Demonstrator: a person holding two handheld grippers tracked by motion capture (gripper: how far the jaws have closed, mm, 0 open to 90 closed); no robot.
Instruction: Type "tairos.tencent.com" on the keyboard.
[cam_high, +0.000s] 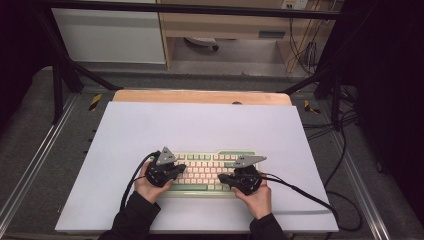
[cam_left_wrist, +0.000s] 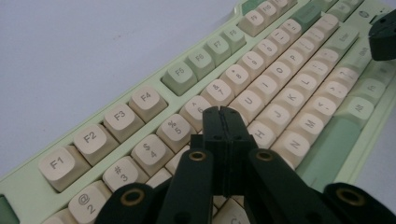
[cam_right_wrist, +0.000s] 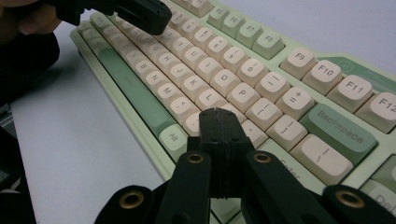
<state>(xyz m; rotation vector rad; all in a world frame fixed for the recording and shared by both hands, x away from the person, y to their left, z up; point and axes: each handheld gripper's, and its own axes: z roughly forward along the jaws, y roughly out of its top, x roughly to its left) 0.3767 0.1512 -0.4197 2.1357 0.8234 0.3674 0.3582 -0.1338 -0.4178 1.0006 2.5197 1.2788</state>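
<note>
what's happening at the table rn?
A person holds a tool in each hand over a pale green keyboard on a white sheet. The left tool is shut, its tip above the keys near the G and H. The right tool is also shut, over the right-hand keys near Enter. Neither grips anything.

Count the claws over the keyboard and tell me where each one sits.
2. The left claw is shut above the left half of the keyboard, its tips by the middle letter keys. The right claw is shut above the right half, near the Alt key.
</note>
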